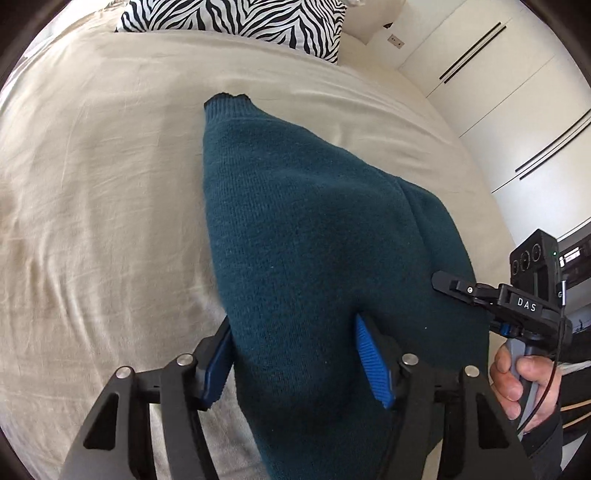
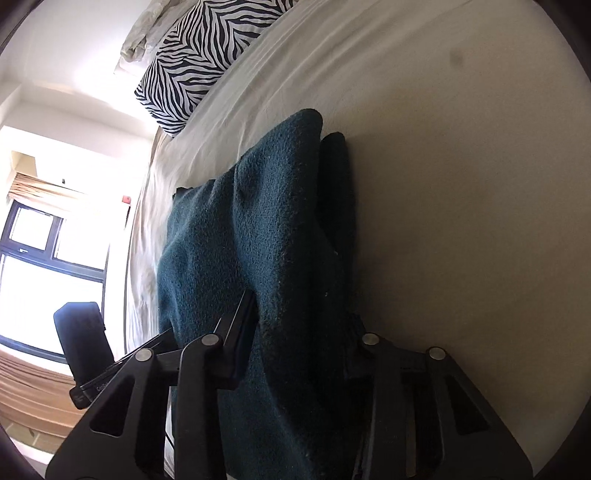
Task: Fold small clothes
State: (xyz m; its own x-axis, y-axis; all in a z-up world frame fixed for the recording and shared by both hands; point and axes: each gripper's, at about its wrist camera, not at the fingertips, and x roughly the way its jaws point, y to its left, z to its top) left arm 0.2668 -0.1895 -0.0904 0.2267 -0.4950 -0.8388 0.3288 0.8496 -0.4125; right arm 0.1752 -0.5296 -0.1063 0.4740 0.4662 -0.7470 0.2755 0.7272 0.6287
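A dark teal knit sweater is held up over a beige bed sheet, its ribbed end resting on the bed farther away. My left gripper, with blue pads, is shut on the sweater's near edge. My right gripper is shut on another part of the sweater; it also shows at the right of the left wrist view, gripping the sweater's right edge. Both sets of fingertips are buried in the fabric.
A zebra-print pillow lies at the head of the bed, also in the right wrist view. White wardrobe doors stand to the right. A window and a dark chair are beyond the bed's edge.
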